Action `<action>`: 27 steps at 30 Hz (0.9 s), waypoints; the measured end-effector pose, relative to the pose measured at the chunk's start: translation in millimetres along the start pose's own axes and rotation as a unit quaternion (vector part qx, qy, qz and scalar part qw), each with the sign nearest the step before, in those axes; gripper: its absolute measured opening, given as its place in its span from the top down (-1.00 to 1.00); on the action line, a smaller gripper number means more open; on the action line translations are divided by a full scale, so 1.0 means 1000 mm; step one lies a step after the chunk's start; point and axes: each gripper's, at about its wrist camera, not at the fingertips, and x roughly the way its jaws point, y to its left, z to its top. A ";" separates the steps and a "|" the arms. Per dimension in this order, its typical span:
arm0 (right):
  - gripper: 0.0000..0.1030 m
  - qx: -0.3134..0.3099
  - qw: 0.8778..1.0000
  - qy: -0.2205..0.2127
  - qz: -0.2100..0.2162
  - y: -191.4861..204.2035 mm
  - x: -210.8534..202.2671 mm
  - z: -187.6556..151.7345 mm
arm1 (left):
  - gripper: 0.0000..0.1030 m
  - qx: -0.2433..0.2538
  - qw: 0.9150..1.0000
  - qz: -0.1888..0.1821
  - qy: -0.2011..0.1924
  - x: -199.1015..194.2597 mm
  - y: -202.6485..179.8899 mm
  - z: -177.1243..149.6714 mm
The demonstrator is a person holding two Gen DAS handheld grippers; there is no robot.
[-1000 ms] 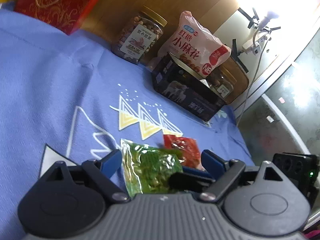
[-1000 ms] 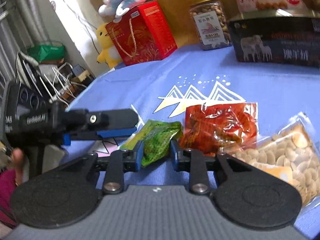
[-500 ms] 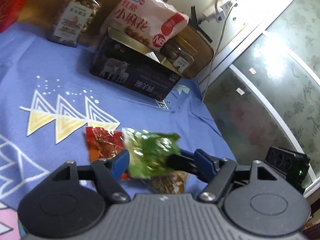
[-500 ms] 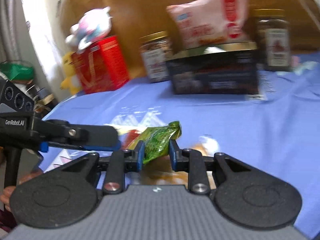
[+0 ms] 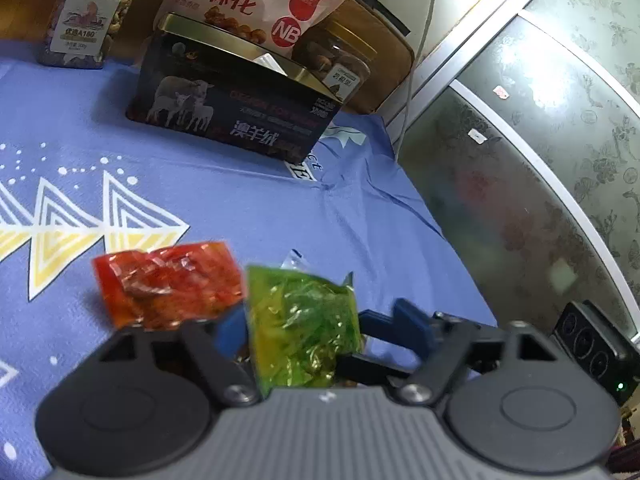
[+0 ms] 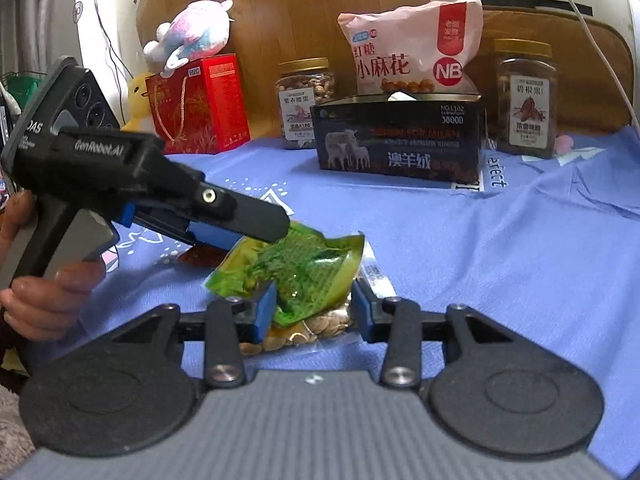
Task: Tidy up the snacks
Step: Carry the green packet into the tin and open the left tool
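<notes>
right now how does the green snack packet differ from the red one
Colour: the green packet holds green contents, the red packet orange-red ones. Place: the green packet sits between the pads of the right tongs, over a clear bag of seeds; the red packet lies beside it on the blue cloth, outside those pads. Both are small, glossy, see-through and crinkled.
</notes>
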 end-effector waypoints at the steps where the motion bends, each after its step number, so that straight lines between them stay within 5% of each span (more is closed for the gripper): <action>1: 0.17 -0.003 1.000 0.000 -0.002 0.001 0.000 0.000 | -0.03 -0.001 1.000 0.006 -0.001 -0.001 0.000 0.001; 3: 0.42 -0.004 1.000 -0.004 0.008 0.004 -0.001 0.001 | 0.36 -0.016 1.000 -0.008 0.008 -0.003 0.003 0.002; 4: 0.91 0.005 1.000 -0.005 0.024 0.006 -0.001 0.003 | 0.41 -0.024 0.999 -0.022 0.013 -0.003 0.004 0.003; 9: 0.95 -0.015 1.000 -0.012 0.015 0.017 0.011 0.014 | 0.44 0.008 1.000 -0.004 -0.001 -0.009 -0.005 0.008; 11: 0.94 -0.020 1.000 -0.014 0.014 0.018 0.014 0.017 | 0.60 -0.006 1.000 -0.003 -0.004 -0.011 0.002 0.012; 13: 0.80 -0.013 1.000 -0.012 0.011 0.014 0.017 0.017 | 0.64 -0.027 1.000 -0.002 0.001 -0.011 0.013 0.015; 15: 0.39 0.000 1.000 0.003 0.015 0.005 0.021 0.018 | 0.64 -0.045 0.999 -0.005 -0.001 -0.011 0.023 0.017; 17: -0.48 0.009 1.000 0.008 0.024 0.002 0.023 0.019 | 0.64 -0.056 0.998 -0.011 -0.002 -0.011 0.030 0.021; 27: -0.53 -0.110 0.993 0.042 0.032 0.029 0.059 0.033 | 0.63 -0.081 0.995 -0.062 0.001 -0.020 0.043 0.029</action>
